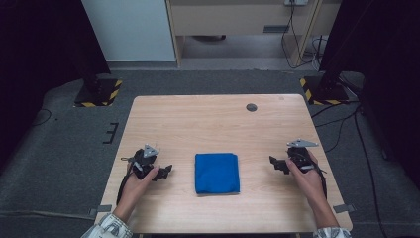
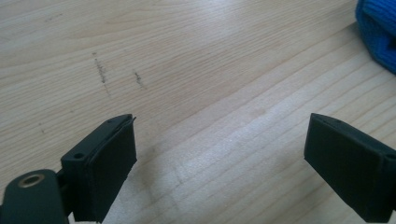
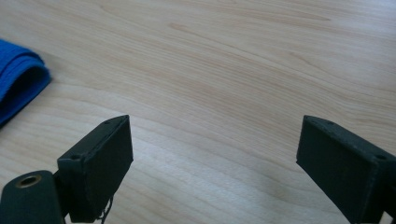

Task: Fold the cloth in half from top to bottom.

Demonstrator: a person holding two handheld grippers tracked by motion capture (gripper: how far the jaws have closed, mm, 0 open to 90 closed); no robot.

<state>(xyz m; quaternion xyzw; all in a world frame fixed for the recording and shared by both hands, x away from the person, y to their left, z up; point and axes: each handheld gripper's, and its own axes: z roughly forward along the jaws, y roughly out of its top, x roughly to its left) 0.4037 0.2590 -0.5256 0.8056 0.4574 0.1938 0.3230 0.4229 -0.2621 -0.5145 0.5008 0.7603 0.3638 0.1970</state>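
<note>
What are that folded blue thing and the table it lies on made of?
The folded blue cloth looks like soft knitted or terry fabric: matt, fine ribbed texture, rounded layered folds. The pale wood-grain table shows grain lines with a smooth, faintly shiny finish; solid wood or laminate, I cannot tell.

Folded blue knit cloth point(image 1: 217, 172), matt pale wood-grain table point(image 1: 213, 119), matt black hand-held gripper pads point(image 2: 109, 170)

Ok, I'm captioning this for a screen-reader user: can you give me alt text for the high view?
A folded blue cloth lies near the front of a light wooden table, untouched. A person's hands hold the left gripper and the right gripper on either side of it, both open and pointing inward.
</note>
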